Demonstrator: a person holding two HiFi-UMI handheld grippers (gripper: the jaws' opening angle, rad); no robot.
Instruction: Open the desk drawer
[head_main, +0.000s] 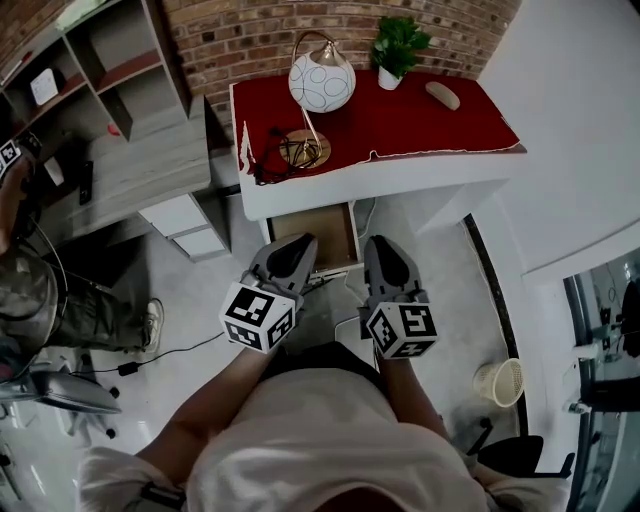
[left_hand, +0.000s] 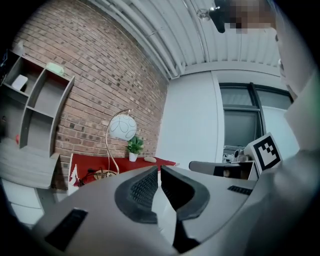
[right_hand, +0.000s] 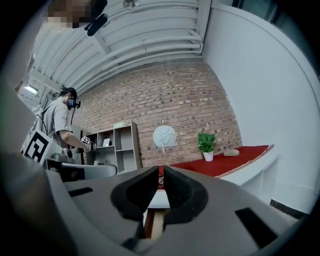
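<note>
Drawer (head_main: 312, 235) sits at frame centre, under the front edge of the red-clothed surface (head_main: 400, 175). It looks pulled out already, with the brown inside showing. I can't tell if it's at full travel.

Left gripper (head_main: 300, 245) and right gripper (head_main: 380, 245) hang just in front of the drawer, one at each side, touching nothing. Left gripper view: jaws nearly together, only a slit, nothing in it. Right gripper view: same, and I see drawer wood through the slit.

If it needs more travel, my plan:
- spread one gripper's jaws first
- clamp the top lip of the drawer front, near its middle
- pull straight toward the bottom of the frame, level, no twist, so it doesn't rack
- go slowly, since the lamp (head_main: 320, 85) stands on the surface just above and a jerk could rock it
</note>
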